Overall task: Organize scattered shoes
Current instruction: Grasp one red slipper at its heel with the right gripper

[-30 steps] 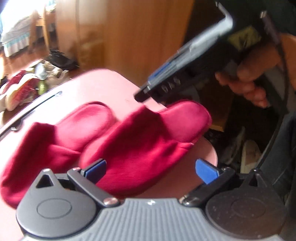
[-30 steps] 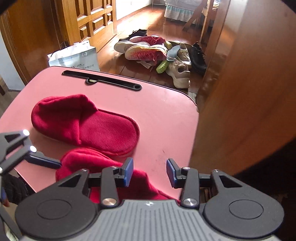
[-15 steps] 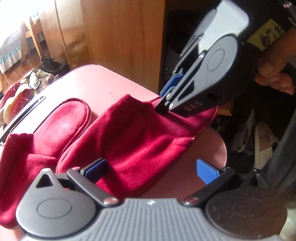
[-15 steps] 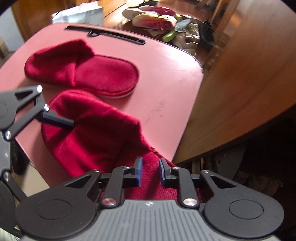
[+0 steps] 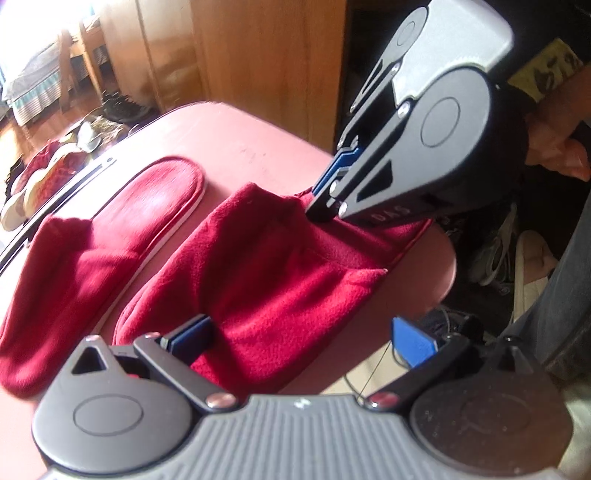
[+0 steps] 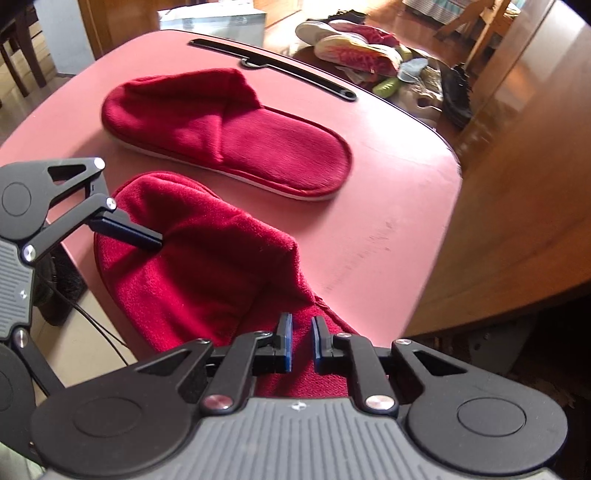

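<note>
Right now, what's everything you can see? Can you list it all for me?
Slippers: two, dark red; far slipper flat on the table, near slipper at the table's edge.
Table: one, pink, with a black handle strip.
Shoe pile: several, mixed colours, on the floor beyond the table.
Wooden cabinet: one, brown, beside the table.
Bag: one, white, behind the table.
Right gripper: black, blue pads, pinching the near slipper's heel end.
Left gripper: black, jaws wide open around its toe end.

Two slippers (image 6: 229, 147) side by side on table (image 6: 388, 206)
</note>
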The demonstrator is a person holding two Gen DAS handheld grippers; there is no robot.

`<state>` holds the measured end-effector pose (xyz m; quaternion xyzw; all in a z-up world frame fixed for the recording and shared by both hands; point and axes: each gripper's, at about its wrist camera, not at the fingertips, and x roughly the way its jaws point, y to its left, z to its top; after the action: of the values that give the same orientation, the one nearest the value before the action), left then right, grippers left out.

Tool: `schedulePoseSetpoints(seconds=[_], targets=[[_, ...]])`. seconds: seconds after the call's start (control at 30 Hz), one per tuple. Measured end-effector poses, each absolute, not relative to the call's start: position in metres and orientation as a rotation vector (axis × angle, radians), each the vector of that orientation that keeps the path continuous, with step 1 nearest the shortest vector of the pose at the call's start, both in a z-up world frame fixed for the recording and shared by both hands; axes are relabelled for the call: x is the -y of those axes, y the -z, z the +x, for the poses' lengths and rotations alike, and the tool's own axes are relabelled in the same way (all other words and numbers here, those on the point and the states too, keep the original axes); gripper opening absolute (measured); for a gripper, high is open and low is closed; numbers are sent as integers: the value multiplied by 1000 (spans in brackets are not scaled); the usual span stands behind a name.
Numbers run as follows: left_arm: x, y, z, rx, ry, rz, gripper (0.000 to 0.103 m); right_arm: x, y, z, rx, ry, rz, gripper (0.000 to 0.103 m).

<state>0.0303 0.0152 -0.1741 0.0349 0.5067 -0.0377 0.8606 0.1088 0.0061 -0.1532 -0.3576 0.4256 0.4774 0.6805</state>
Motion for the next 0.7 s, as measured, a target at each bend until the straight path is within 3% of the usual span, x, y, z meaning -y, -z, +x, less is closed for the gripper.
schedulePoseSetpoints(seconds=[0.7], targets=[[-77,166,-4,-1100,-162,8,103,-86,156,72,-901,-1218,-742,14]])
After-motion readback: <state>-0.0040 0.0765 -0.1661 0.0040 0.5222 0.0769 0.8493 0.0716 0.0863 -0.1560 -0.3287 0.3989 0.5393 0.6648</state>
